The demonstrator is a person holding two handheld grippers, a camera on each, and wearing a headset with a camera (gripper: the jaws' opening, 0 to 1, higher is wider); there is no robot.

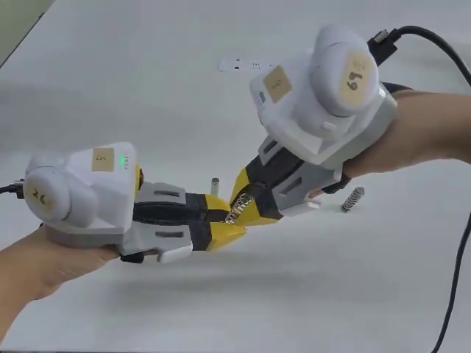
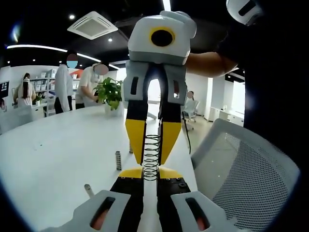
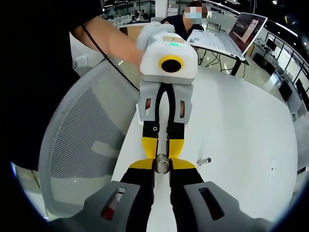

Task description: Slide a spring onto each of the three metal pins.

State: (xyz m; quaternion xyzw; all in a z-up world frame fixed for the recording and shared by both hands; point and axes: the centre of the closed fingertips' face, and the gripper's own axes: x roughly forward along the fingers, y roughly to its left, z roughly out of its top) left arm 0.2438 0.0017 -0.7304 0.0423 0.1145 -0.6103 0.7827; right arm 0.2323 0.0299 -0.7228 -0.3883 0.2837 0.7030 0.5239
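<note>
**Three cameras, one meeting point**

My head view looks steeply down, from close above, on the white table (image 1: 103, 81), with the left gripper (image 1: 224, 229) at lower left and the right gripper (image 1: 241, 208) right of centre. Each gripper view runs low along its own jaws, facing the other head-on, near. All three share the spring (image 1: 238, 210) mid-frame.
</note>
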